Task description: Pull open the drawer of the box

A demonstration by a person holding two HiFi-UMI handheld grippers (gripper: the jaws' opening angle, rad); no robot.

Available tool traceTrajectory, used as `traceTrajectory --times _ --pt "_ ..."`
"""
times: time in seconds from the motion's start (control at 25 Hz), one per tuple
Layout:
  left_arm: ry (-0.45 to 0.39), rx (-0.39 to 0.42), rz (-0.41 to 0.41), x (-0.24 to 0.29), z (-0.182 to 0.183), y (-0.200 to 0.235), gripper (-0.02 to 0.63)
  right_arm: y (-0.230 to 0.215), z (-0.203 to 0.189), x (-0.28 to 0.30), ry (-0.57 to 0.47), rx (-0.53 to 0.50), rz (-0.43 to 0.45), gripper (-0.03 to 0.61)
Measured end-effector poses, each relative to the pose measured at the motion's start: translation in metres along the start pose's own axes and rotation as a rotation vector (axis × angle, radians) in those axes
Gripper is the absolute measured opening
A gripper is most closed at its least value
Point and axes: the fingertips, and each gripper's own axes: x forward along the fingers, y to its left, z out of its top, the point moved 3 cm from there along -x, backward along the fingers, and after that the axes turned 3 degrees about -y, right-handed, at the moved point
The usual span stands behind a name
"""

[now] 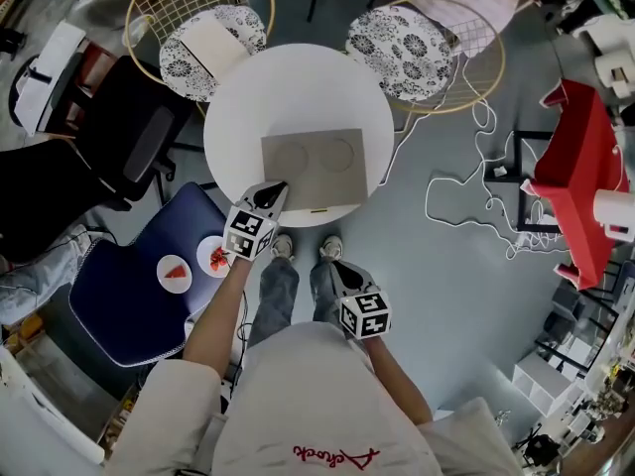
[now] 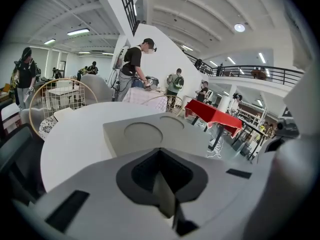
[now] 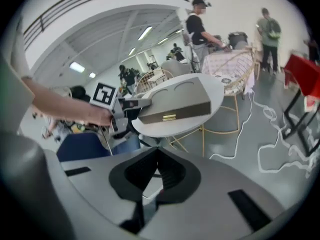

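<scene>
A flat grey-tan box (image 1: 316,170) with two round recesses on top lies on the round white table (image 1: 248,107). Its drawer front carries a small gold handle (image 3: 169,117) and sits flush with the box. My left gripper (image 1: 270,194) is shut with nothing in it, its tips at the box's near-left corner; the box (image 2: 145,134) lies just ahead of it (image 2: 160,151). Lower down, my right gripper (image 1: 335,269) hangs shut and empty in front of the table, near the person's legs. From there the right gripper (image 3: 157,153) faces the drawer front at a distance.
Two wire chairs with patterned cushions (image 1: 203,38) (image 1: 402,48) stand behind the table. A dark blue seat (image 1: 149,286) holding two small plates is at the left, next to a black office chair (image 1: 129,147). A red table (image 1: 580,186) and a white cable (image 1: 466,201) are at the right.
</scene>
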Motion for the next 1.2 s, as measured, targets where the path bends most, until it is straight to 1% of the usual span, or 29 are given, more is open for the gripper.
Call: traceTrajectory --times 0.04,0.12,0.28,0.32,0.36,0.4,0.44,0.48,0.56,0.68,0.88,0.92,0.96,1.0,1.2 --pt "-0.001 0.001 0.0 0.0 0.0 0.0 0.011 -0.001 0.004 0.002 -0.029 0.112 0.035 0.015" --pt "-0.001 0.011 -0.001 0.001 0.001 -0.001 0.011 -0.005 0.014 0.007 -0.1 0.375 0.124 0.015" --pt "-0.006 0.018 0.003 0.001 0.001 -0.001 0.011 -0.015 0.023 0.019 -0.212 0.964 0.336 0.015" --pt "-0.009 0.018 0.003 0.001 0.001 -0.001 0.011 -0.018 0.024 0.023 -0.237 1.095 0.39 0.015" --pt "-0.01 0.017 0.003 0.001 0.001 -0.001 0.011 -0.021 0.025 0.026 -0.268 1.205 0.437 0.015" --pt "-0.011 0.016 0.001 0.001 0.001 -0.001 0.011 -0.024 0.024 0.028 -0.3 1.291 0.465 0.015" --pt "-0.011 0.014 -0.001 0.001 0.001 -0.001 0.011 -0.028 0.021 0.031 -0.327 1.352 0.472 0.015" --pt "-0.01 0.013 -0.003 0.001 0.001 -0.001 0.011 -0.032 0.017 0.034 -0.342 1.388 0.466 0.017" --pt "-0.009 0.011 -0.006 0.001 -0.001 -0.001 0.011 -0.036 0.007 0.041 -0.336 1.403 0.441 0.015" --pt "-0.014 0.009 -0.006 0.0 -0.001 -0.001 0.011 -0.034 0.001 0.05 -0.294 1.363 0.424 0.015" --pt "-0.013 0.006 -0.008 0.001 -0.001 -0.001 0.011 -0.031 0.012 0.061 -0.307 1.295 0.466 0.021" --pt "-0.013 0.006 -0.009 0.001 -0.001 -0.001 0.011 -0.031 0.015 0.064 -0.303 1.276 0.476 0.047" --pt "-0.012 0.005 -0.009 0.001 -0.001 -0.001 0.012 -0.032 0.017 0.067 -0.299 1.259 0.485 0.105" --pt "-0.012 0.005 -0.008 0.001 -0.001 -0.001 0.011 -0.032 0.02 0.07 -0.299 1.247 0.492 0.132" --pt "-0.016 0.009 -0.009 0.001 -0.001 -0.001 0.011 -0.047 0.037 0.083 -0.362 1.229 0.504 0.17"
